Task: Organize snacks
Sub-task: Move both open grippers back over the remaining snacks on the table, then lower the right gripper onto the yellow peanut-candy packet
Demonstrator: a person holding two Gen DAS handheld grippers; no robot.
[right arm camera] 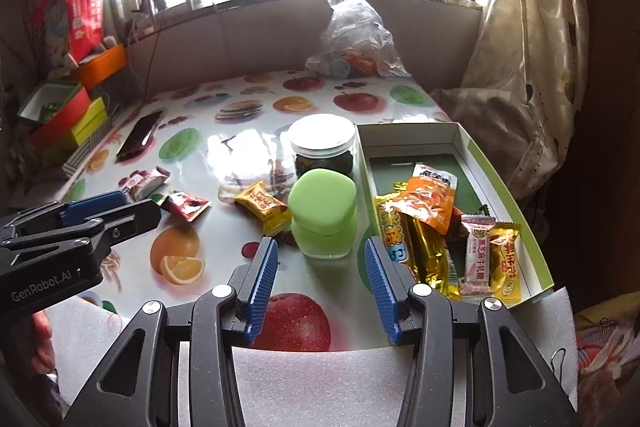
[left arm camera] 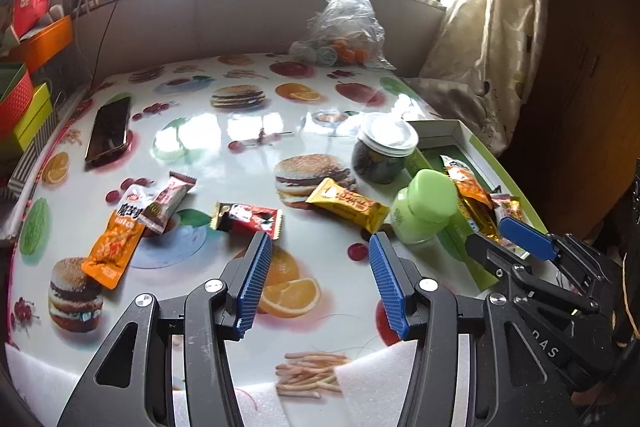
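Note:
My left gripper (left arm camera: 320,239) is open and empty, low over the table just in front of a red snack packet (left arm camera: 250,218). A yellow packet (left arm camera: 347,203), a pink-brown packet (left arm camera: 168,201) and an orange pouch (left arm camera: 114,245) lie loose around it. My right gripper (right arm camera: 320,247) is open and empty, just in front of a green-lidded jar (right arm camera: 322,213). The white-and-green box (right arm camera: 460,141) on the right holds several packets, among them an orange pouch (right arm camera: 428,201) and a yellow packet (right arm camera: 505,259). The right gripper also shows in the left wrist view (left arm camera: 508,233).
A dark jar with a clear lid (right arm camera: 323,147) stands behind the green jar. A phone (left arm camera: 109,135) lies at the far left of the fruit-print table (left arm camera: 240,131). A plastic bag (left arm camera: 344,27) sits at the back. Coloured boxes (left arm camera: 24,103) are stacked left. White foam (right arm camera: 312,383) covers the near edge.

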